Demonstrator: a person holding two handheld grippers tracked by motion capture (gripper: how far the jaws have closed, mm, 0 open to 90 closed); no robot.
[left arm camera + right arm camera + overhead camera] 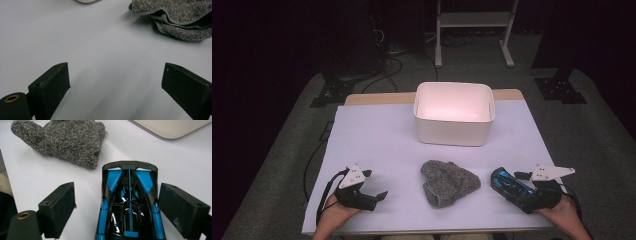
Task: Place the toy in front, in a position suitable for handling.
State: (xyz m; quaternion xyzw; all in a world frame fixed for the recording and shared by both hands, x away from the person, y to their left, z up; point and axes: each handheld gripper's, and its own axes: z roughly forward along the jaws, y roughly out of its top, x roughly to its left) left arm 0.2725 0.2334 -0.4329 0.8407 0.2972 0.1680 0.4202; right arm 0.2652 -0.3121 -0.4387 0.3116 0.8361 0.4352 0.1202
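Observation:
A grey knitted hat [448,182] lies crumpled at the front middle of the white table; I also see the hat [175,17] in the left gripper view and the hat [65,141] in the right gripper view. A blue and black toy car [509,184] sits at the front right, and the car [130,202] lies between the jaws of my right gripper [512,186], which stand apart with a gap on the left side. My left gripper [374,186] rests at the front left, open with bare table between its jaws, the hat off to its right.
A white rectangular bin [454,131] stands at the back middle of the table, open side up and empty inside. The white table sheet [377,135] ends close in front of both hands. Beyond the table are stand feet and cables on the floor.

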